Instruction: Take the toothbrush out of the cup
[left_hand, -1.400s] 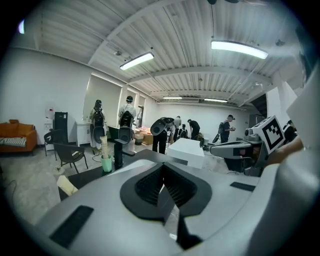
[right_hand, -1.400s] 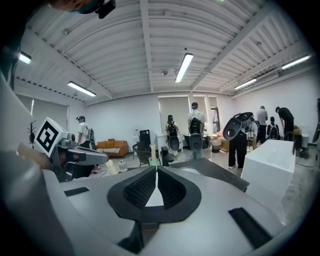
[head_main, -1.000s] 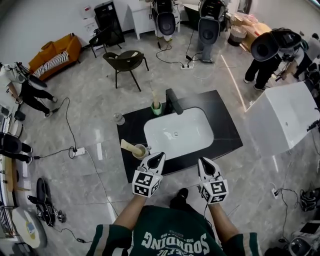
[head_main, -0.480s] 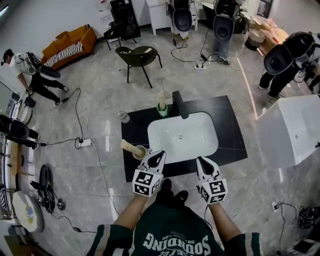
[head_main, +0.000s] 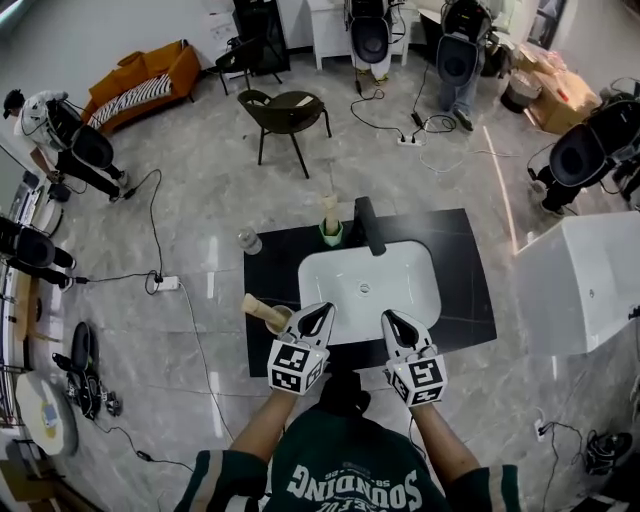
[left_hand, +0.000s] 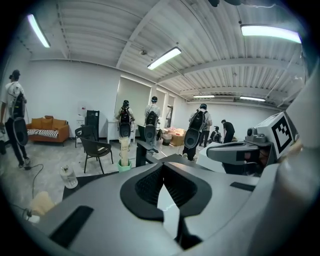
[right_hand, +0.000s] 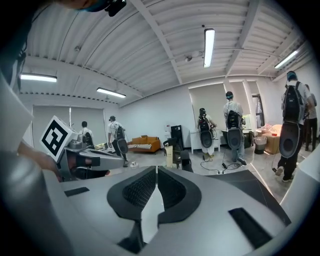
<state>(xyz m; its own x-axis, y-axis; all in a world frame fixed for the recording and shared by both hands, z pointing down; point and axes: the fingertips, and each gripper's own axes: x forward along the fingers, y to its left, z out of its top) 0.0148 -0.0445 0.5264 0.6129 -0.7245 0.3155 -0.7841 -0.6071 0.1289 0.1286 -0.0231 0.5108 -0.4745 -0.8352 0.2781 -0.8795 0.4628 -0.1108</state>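
Left gripper (head_main: 318, 314) and right gripper (head_main: 390, 319) are hovering side by side over the near rim of the sink (head_main: 312, 272), both pairs of jaws pressing together on nothing. The toothbrush (head_main: 329, 207) is standing upright in the green cup (head_main: 331, 237) beside the faucet (head_main: 367, 224), well apart from both.

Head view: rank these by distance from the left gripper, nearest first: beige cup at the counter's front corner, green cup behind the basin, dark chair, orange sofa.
1. Beige cup, just left of the left gripper.
2. Green cup, at the black counter back edge.
3. Dark chair, on the floor beyond the counter.
4. Orange sofa, far upper left.
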